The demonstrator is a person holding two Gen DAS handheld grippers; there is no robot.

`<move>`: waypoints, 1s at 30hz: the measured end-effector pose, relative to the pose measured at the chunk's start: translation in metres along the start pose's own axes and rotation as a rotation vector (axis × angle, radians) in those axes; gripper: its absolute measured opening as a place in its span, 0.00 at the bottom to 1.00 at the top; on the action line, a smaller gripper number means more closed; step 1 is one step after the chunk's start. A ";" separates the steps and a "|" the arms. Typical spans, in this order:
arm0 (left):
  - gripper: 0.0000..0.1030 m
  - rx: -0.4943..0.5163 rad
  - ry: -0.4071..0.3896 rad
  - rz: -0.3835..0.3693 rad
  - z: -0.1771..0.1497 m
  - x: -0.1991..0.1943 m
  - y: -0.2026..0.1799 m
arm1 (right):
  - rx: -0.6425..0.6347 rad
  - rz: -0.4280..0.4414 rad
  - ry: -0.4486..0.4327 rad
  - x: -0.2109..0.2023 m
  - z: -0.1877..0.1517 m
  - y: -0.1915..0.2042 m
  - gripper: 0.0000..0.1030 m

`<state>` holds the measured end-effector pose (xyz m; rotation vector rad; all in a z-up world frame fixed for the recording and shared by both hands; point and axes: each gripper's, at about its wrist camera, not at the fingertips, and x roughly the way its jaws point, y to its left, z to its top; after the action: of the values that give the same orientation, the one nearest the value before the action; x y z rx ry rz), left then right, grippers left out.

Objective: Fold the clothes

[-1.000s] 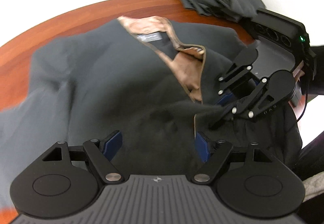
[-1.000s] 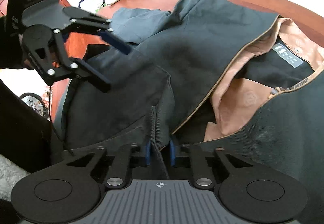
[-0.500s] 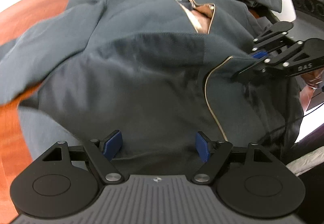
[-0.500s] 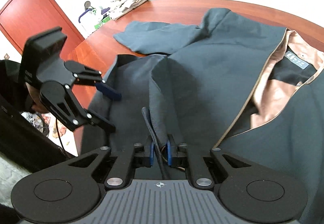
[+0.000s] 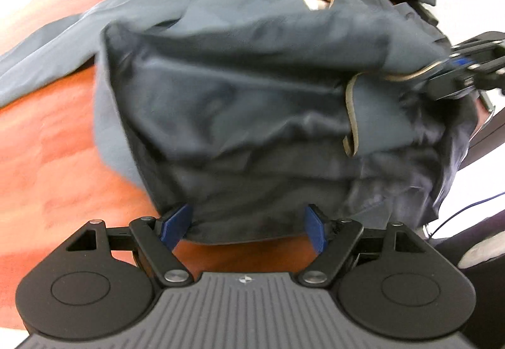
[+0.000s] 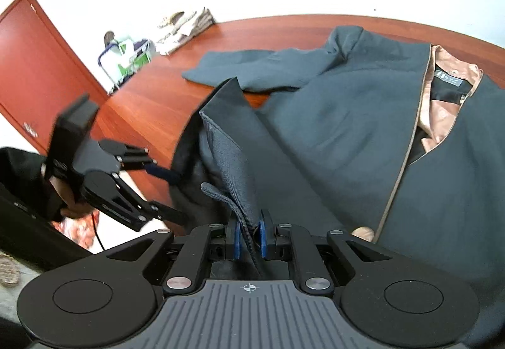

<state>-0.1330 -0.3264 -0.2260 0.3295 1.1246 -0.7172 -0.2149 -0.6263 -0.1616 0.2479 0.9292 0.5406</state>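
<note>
Both fisheye views are bright, the white wall beyond blown out to featureless glare from ten to two o'clock. The left wrist view is smeared by motion blur: the dark jacket (image 5: 240, 90) and the red wooden table (image 5: 47, 159) lose their texture. The right wrist view is sharper, soft only at nine o'clock. Straight lines bow toward the black corners.

Black linkage tool (image 6: 248, 238), blue pads (image 6: 234, 238), silver screws, ribbed grey housing, round discs
</note>
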 end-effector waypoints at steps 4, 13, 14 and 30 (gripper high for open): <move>0.80 -0.058 -0.005 0.029 -0.035 -0.016 0.021 | 0.013 0.002 -0.027 -0.015 -0.017 0.035 0.13; 0.80 -0.187 -0.112 0.010 -0.075 -0.052 0.063 | 0.074 -0.133 -0.103 -0.030 -0.060 0.094 0.13; 0.80 -0.194 -0.126 0.002 -0.073 -0.052 0.064 | 0.087 -0.154 -0.121 -0.031 -0.061 0.096 0.13; 0.80 -0.292 -0.260 0.163 -0.049 -0.036 0.068 | 0.125 -0.379 -0.264 -0.042 -0.012 0.086 0.13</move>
<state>-0.1306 -0.2356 -0.2208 0.0752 0.9272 -0.4298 -0.2737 -0.5771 -0.1027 0.2418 0.7294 0.0958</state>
